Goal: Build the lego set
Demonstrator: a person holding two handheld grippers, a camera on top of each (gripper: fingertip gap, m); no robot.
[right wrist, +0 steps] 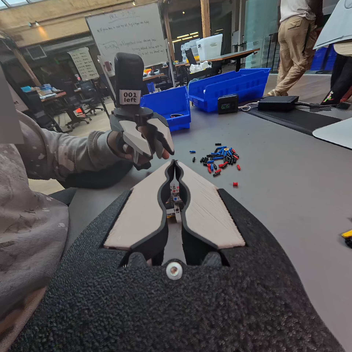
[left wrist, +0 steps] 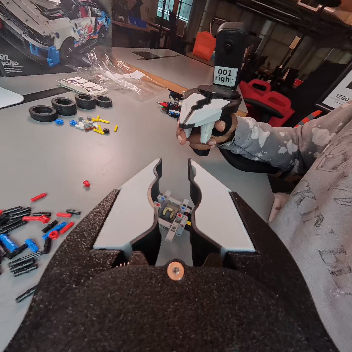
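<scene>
A small grey Lego assembly [left wrist: 172, 213] with red and blue pins lies on the grey table [left wrist: 133, 152]. I see it through the gap between my left gripper's fingers. My left gripper [left wrist: 174, 162] is open and empty above it. The right wrist view shows it too [right wrist: 161, 153], open. My right gripper [right wrist: 174, 161] is shut at the tips with nothing in it. The same assembly [right wrist: 175, 200] shows through the hollow between its fingers. The right gripper [left wrist: 182, 120] faces my left one, tips close together above the table.
Several black tyres [left wrist: 62, 104], a sticker sheet [left wrist: 82, 85], a plastic bag [left wrist: 114, 76] and the set's box [left wrist: 38, 34] lie to the left. Loose pins [right wrist: 221, 158], a red bush [right wrist: 235, 184], another sub-assembly [left wrist: 171, 106] and blue bins [right wrist: 228, 89] are on the table. My hands' fingertips stand some 5 cm from each other.
</scene>
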